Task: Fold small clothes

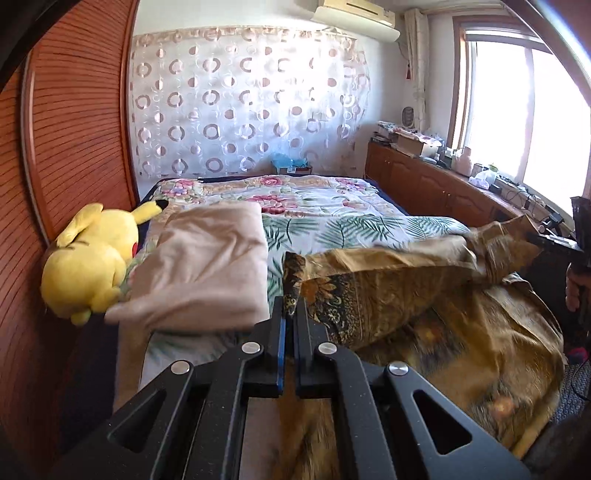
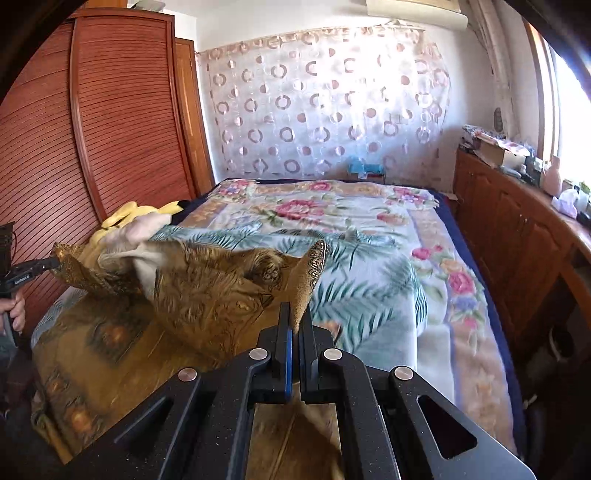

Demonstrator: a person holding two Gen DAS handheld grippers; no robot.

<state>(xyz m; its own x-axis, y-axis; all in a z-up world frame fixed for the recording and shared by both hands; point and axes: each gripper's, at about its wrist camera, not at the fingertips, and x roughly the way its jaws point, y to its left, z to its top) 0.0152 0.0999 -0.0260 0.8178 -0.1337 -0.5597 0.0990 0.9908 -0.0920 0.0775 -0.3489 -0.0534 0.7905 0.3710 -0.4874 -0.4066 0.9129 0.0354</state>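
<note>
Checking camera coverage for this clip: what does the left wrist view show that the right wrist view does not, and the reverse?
Only the left wrist view shows the whole yellow plush toy, the folded beige cloth as a flat stack beside it, and the air conditioner in full.

Only the right wrist view shows the wooden wardrobe broadly and the bed's right edge by the cabinets.

Both show the gold patterned garment pinched by the left gripper and right gripper, the floral blanket and the curtain.
</note>
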